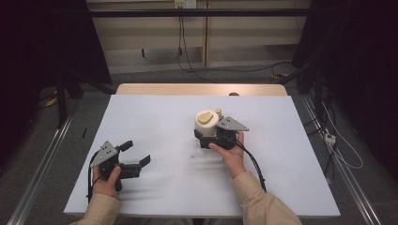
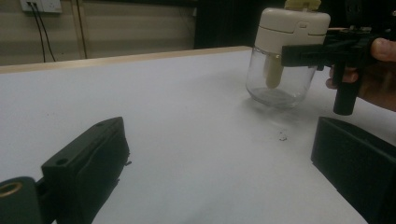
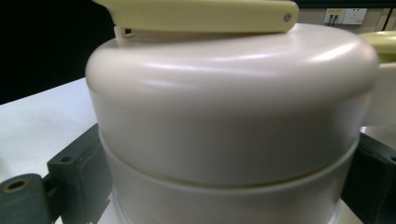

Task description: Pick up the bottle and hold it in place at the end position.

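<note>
Jar (image 1: 206, 123), cream-lidded, stood at table (image 1: 155, 117) centre, clamped by right gripper (image 1: 206, 139); left gripper (image 1: 136, 153) at 8 o'clock, jaws apart, empty

A white sheet (image 1: 155, 122) is covering the counter (image 1: 202, 89), whose wooden edge is showing along the top of the sheet. Near the frame's centre, the right hand (image 1: 231, 152) is holding the right hand-held gripper (image 1: 210, 135) with its jaws on either side of a cream-lidded jar (image 1: 205, 123). At lower left, the left hand (image 1: 107, 180) is holding the left hand-held gripper (image 1: 136, 153) over the sheet, its jaws spread apart and pointing right. Beige sleeves are entering from the bottom edge. Cables are lying on the floor beyond the counter.
</note>
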### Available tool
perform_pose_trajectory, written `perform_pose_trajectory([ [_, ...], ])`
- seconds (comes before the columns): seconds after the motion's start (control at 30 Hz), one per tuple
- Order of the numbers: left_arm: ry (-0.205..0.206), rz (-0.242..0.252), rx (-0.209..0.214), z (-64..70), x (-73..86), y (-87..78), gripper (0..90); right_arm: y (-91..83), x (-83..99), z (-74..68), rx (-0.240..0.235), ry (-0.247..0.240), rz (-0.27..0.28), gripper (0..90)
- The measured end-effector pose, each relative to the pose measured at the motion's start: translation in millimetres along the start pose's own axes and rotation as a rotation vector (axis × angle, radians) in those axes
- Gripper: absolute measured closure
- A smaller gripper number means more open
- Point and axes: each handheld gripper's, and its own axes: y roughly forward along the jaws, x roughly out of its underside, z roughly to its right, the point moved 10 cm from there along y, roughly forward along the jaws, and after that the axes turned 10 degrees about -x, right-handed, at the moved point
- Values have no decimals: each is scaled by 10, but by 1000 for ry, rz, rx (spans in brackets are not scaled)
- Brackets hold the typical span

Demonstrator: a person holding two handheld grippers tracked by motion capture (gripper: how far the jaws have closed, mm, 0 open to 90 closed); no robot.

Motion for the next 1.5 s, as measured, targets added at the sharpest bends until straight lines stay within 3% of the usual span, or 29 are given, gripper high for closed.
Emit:
perform_pose_trajectory([
  [1.5,-4,3,-7,-11,4,-8,33,178,-42,51,0,20,7,55],
])
